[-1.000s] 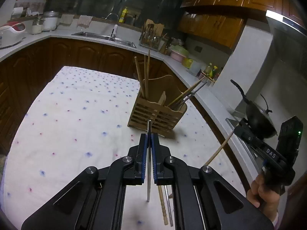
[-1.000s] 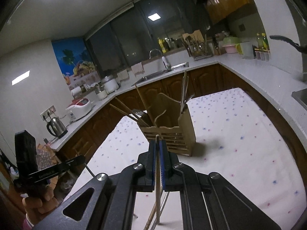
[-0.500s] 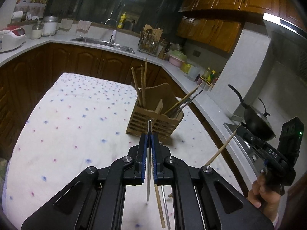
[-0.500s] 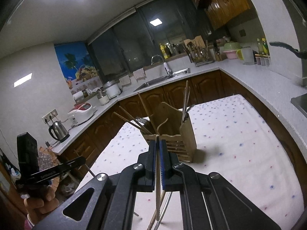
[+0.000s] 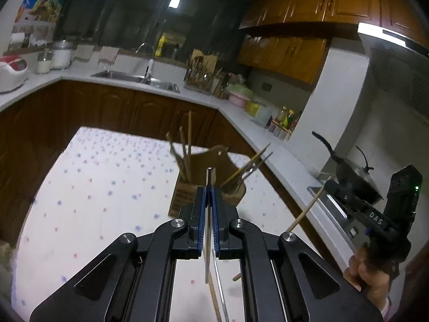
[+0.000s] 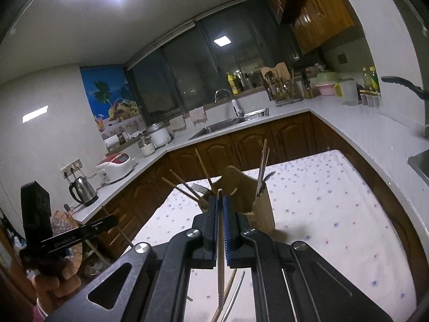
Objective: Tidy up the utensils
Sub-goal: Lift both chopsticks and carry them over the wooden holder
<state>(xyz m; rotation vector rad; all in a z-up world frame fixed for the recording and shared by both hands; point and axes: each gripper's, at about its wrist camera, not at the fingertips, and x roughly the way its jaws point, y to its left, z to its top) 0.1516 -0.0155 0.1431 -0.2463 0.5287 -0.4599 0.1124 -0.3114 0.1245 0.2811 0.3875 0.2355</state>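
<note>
Kettle point(image 6: 81, 193), rice cooker point(image 6: 115, 167) (beside), wok point(image 5: 356, 181).

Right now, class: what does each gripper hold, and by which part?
The left gripper clamps a metal chopstick near its upper end. The right gripper clamps a wooden chopstick, also near its upper end.

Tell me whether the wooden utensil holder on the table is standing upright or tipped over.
Upright. The wooden utensil holder stands on its base on the dotted tablecloth, open top upward, with chopsticks sticking up out of it.
</note>
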